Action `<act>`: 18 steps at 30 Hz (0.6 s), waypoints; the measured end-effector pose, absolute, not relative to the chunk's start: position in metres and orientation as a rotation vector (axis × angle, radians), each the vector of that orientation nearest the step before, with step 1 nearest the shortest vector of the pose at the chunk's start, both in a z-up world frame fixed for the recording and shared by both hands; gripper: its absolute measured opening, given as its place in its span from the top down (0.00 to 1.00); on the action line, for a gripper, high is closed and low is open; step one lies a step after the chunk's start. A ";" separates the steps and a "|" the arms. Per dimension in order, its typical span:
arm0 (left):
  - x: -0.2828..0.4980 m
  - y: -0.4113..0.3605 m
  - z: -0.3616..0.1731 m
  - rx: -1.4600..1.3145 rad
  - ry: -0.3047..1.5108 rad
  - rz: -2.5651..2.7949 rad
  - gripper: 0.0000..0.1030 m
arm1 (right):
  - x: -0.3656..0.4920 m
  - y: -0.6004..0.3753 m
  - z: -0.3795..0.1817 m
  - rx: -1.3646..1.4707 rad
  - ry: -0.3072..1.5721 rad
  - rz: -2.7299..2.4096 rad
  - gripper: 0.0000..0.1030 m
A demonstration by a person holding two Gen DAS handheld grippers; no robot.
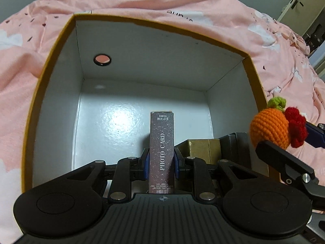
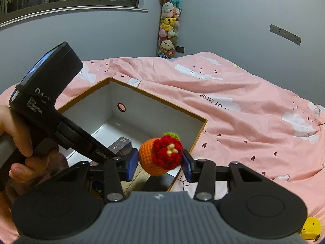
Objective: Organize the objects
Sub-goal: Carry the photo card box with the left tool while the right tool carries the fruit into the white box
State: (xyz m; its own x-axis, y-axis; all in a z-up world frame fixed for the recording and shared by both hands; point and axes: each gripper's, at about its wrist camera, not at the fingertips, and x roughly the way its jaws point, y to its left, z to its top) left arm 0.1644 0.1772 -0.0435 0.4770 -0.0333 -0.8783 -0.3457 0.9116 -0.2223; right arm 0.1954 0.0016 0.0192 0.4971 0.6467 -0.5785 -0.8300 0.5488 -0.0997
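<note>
Grippers both carry loads over the open cardboard box (image 1: 50, 93) on the pink bedspread (image 1: 182, 6). Left gripper (image 1: 161, 160) clamps a dark photo-card pack (image 1: 161, 152) upright inside the box, beside a gold box (image 1: 203, 147). Right gripper (image 2: 159, 163) pinches a crocheted orange toy (image 2: 160, 155) above the box's near corner.

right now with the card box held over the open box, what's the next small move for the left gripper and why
Probably lower it a little and open. The left gripper is shut on the card box, which hangs inside the open box above bare white floor, left of a gold box. The right gripper holds the crochet toy at the box's near right corner, so a straight drop should stay clear of it.
</note>
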 end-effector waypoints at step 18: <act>0.139 0.205 -0.034 -0.647 1.036 0.072 0.70 | 0.190 -0.002 0.014 -0.413 0.518 0.924 0.54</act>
